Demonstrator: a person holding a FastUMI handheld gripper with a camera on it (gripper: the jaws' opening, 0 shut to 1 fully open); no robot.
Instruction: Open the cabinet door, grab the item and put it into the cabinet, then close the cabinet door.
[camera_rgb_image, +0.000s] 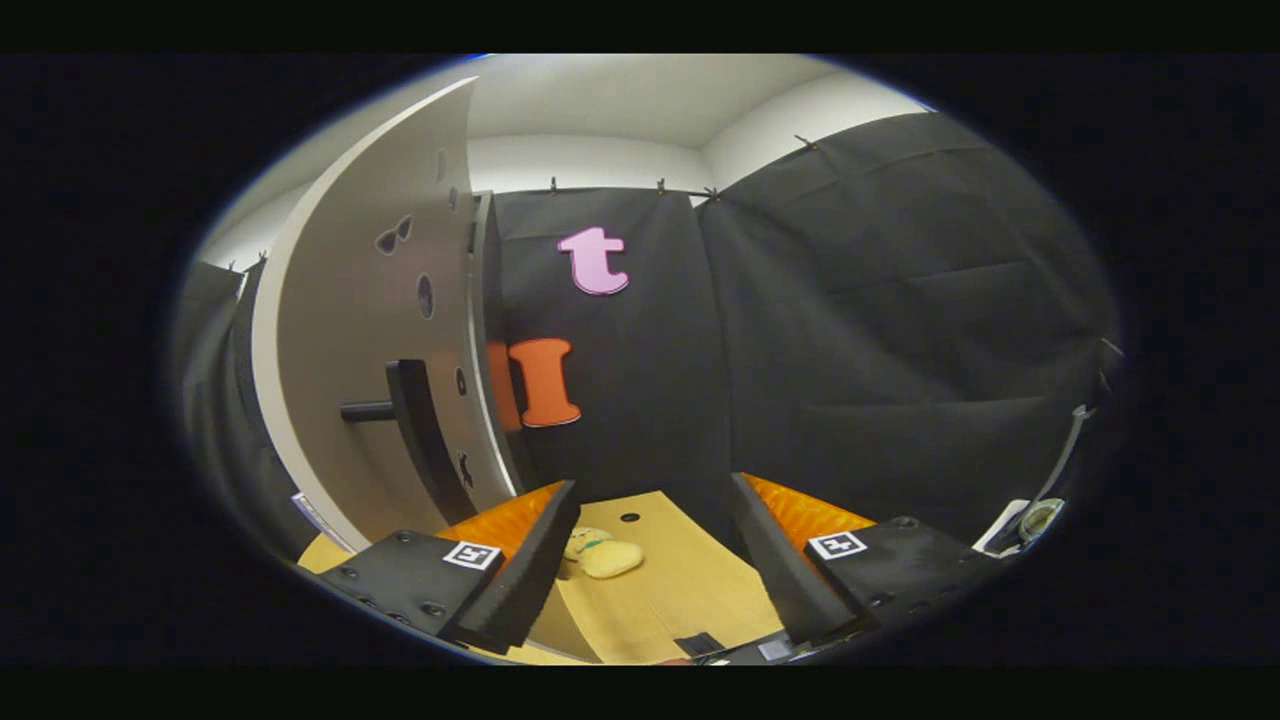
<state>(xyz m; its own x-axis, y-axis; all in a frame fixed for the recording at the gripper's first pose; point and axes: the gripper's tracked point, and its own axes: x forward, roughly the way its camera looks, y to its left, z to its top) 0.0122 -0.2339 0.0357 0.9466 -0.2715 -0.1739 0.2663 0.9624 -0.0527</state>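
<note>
Your claw (655, 560) is spread wide and holds nothing. At frame left the cabinet door (370, 330) looks swung open. Low in the frame, the yellow plush item (603, 555) lies on the worktop (690, 590) by your left finger; grabbing, stowing and closing remain.
</note>
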